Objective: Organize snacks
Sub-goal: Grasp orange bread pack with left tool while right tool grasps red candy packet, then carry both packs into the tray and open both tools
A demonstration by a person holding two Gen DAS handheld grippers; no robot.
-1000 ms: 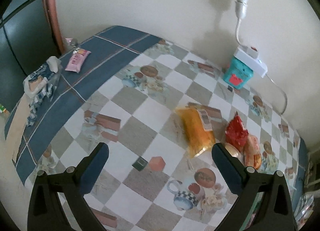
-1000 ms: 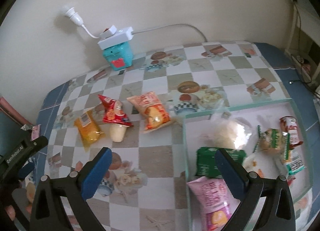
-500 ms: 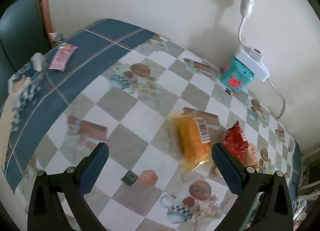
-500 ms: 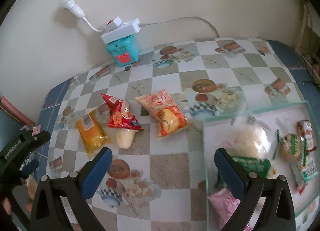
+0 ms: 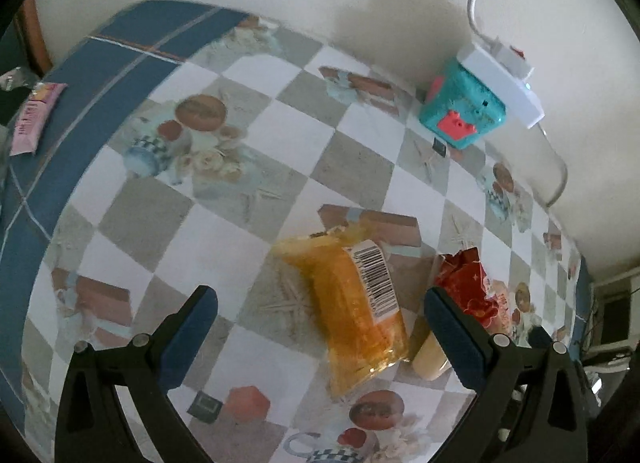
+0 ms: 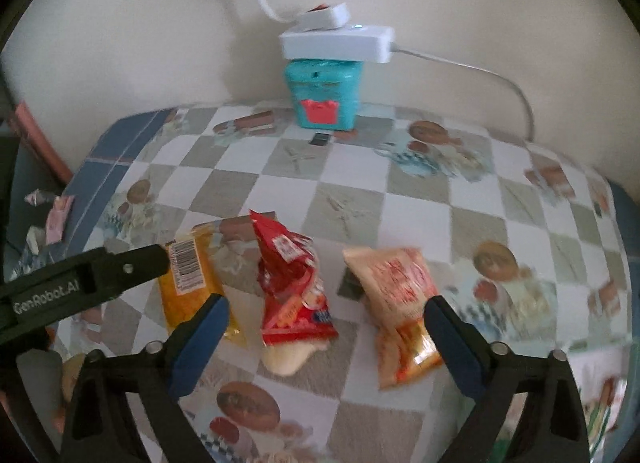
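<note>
1. Snacks lie loose on the checked tablecloth (image 6: 400, 199): a yellow packet (image 5: 352, 311) with a barcode label, a red packet (image 6: 292, 283) over a pale cone, and an orange packet (image 6: 400, 303), side by side in a row.
2. Left gripper (image 5: 320, 327) hangs above the yellow packet, jaws wide, nothing between the pads; the packet sits nearer the right-hand finger in the left wrist view.
3. Right gripper (image 6: 324, 327) points down at the red packet, jaws wide but just been closing a little; the pads press on nothing.
4. Risk: the red and yellow packets lie close together, so one finger of the right gripper may land on the yellow packet's edge and drag it.
5. Risk: the left gripper's finger (image 6: 132, 263) reaches across the right wrist view just beside the yellow packet; both tools crowd one patch and may collide.
6. Risk: slack, glossy film may crumple or slip from the pads if pinched at a corner.
7. Containers: none shows fully now; a teal box (image 6: 324, 95) by the wall bears a white power strip (image 6: 336, 43), contents unseen.
</note>
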